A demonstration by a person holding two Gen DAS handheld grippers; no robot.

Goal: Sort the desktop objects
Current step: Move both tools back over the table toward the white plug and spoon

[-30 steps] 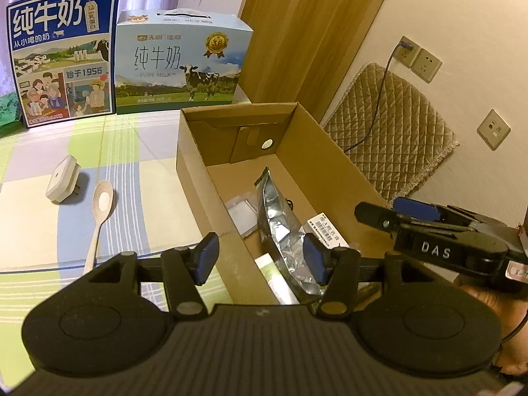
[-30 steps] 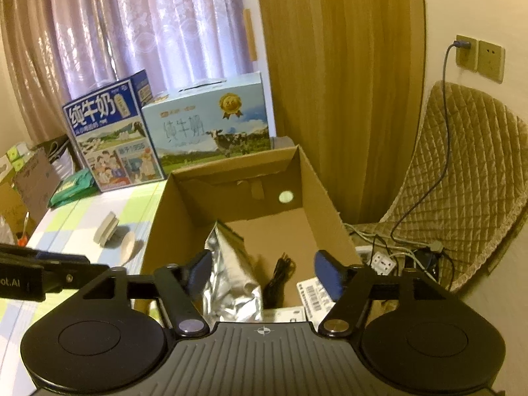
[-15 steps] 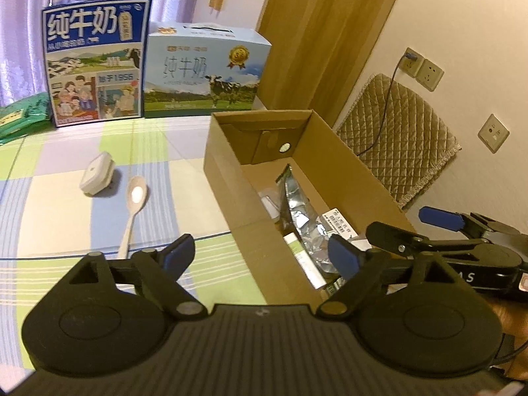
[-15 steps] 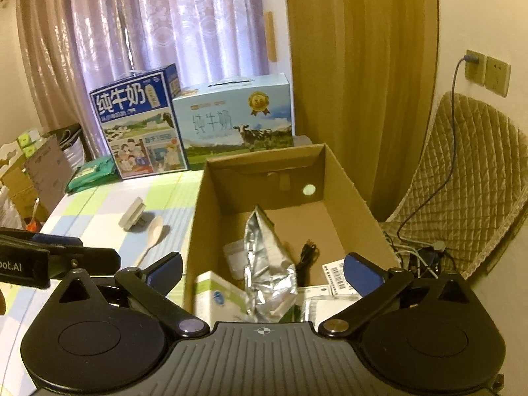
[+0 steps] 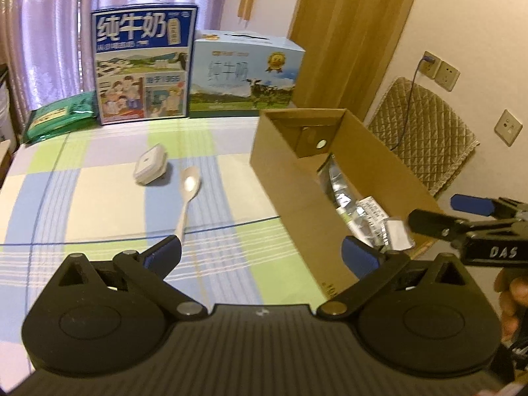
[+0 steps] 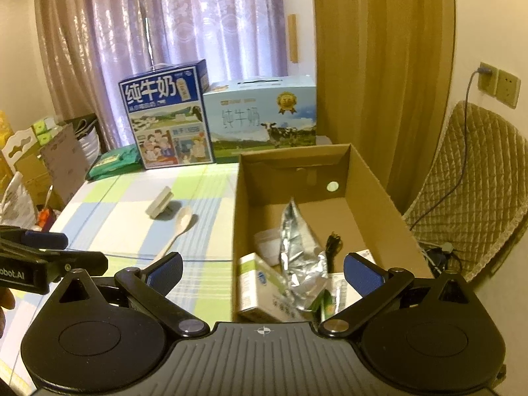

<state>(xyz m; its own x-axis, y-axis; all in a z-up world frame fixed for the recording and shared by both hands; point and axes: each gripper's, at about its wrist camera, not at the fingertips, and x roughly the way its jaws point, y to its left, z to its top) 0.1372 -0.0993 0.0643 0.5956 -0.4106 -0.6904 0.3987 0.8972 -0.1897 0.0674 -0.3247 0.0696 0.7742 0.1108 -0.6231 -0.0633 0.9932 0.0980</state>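
A table covered in a green, blue and cream checked cloth (image 5: pixel 99 198) fills the lower left of both views, and on its right side stands one open brown cardboard box (image 5: pixel 297 194), long and narrow, with a round hole in its far end wall. Behind it, against the purple curtain, two milk cartons stand side by side: a dark blue one (image 5: pixel 143 66) and a pale blue one with a cow picture (image 5: pixel 246 76), with a green flat packet (image 5: pixel 59 115) to their left. The left gripper (image 5: pixel 260 252) is held low over the cloth near the box's near left corner, its blue-padded fingers spread wide with nothing between them. The right gripper (image 6: pixel 262 272) hangs above the near end of the box, tilted downward, its fingers likewise spread wide and empty; part of a hand (image 5: pixel 510 297) shows under it in the left view. Inside the box lie one crumpled silver foil pouch (image 6: pixel 298 254) standing upright in the middle, one white and green small carton (image 6: pixel 257 287) beside it at the near end, a black cable (image 6: pixel 333 244) and some labelled white packets. Two things lie on the cloth left of the box, well clear of both grippers: one white square plug adapter (image 5: pixel 150 164) and, just beside it, one pale wooden spoon (image 5: pixel 188 194) with its bowl pointing away.
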